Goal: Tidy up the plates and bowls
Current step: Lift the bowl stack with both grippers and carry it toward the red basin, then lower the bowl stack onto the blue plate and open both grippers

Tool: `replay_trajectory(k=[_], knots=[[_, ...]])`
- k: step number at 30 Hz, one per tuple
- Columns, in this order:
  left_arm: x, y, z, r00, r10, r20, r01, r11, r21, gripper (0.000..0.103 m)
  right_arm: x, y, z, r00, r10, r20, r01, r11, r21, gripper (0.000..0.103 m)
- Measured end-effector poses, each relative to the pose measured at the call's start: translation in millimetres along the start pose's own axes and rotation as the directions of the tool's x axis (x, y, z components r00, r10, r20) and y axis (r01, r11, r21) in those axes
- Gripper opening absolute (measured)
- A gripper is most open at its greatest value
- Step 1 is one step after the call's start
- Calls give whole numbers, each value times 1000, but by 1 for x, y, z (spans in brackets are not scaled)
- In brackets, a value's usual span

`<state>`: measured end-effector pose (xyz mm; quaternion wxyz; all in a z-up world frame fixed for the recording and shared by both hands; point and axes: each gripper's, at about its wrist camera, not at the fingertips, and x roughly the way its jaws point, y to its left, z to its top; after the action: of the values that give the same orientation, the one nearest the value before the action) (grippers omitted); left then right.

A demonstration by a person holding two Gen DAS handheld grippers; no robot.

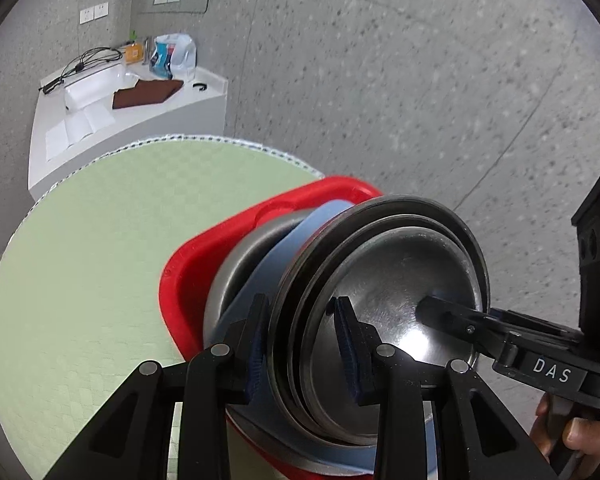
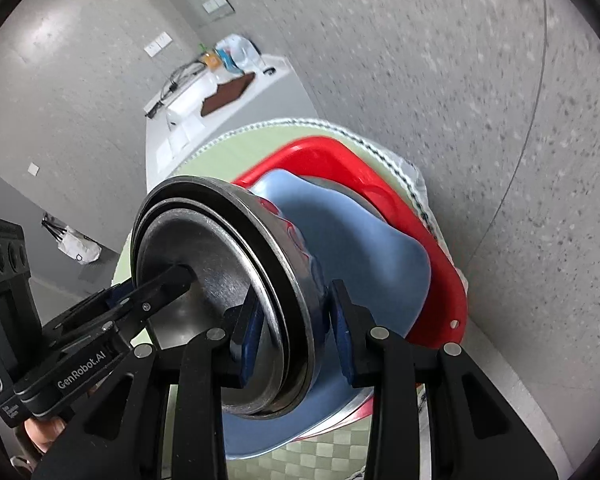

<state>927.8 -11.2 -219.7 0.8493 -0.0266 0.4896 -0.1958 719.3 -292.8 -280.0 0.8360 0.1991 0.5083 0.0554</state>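
Note:
Several nested steel bowls [image 1: 396, 280] stand tilted on edge above a blue plate [image 1: 300, 236], a steel plate [image 1: 240, 264] and a red tray [image 1: 204, 256]. My left gripper [image 1: 302, 340] is shut on the near rim of the bowl stack. My right gripper [image 2: 296, 326] is shut on the opposite rim of the same bowls [image 2: 204, 264], with the blue plate [image 2: 364, 248] and red tray [image 2: 436, 280] behind. Each gripper shows in the other's view, its fingers [image 1: 452, 316] reaching into the inner bowl.
A round table with a light green checkered cloth [image 1: 92, 264] lies under the tray. A white counter [image 1: 112, 120] with cables, papers, a brown mat and bottles stands by the wall. A bag [image 2: 76, 246] lies on the grey floor.

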Motion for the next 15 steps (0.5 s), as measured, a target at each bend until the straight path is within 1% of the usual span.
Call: replay_trajectory(k=[3,7,8,9,11,12,13,14,15], knots=[[16,-8,9,999,29,-25,-30,1000,-2,28,7,-6,2,1000,-6,-24,6,1000,-5,32],[29,-10,15,998,50,-37,-51,999,-13,28,11,-8,9,1000,-6,-29,5,1000,-25,33],[32,-12,16,998,57,-37,-57,998,-11,28,11,-8,11,1000,-5,-29,4,1000,-30,35],[33,-12,16,998,52,-33,-52,999,-11,31,12,-7,12,1000,-13,-28,12,999,-41,35],[29,-13,15,998,51,-20,-52,999,-9,33,10,-5,13,999,-37,-8,36,997,-62,35],[22,-11,8,998,58,-12,-58,998,-5,35,9,-3,13,999,-42,-4,41,997,-69,35],[15,-9,3,998,61,-5,-61,998,-5,41,9,-2,12,999,-43,-4,43,996,-76,38],[11,-9,1,998,65,8,-65,998,-9,51,6,-1,12,999,-47,3,47,995,-84,46],[2,-6,-6,998,67,17,-67,998,-11,56,4,0,11,998,-60,17,62,994,-90,52]])
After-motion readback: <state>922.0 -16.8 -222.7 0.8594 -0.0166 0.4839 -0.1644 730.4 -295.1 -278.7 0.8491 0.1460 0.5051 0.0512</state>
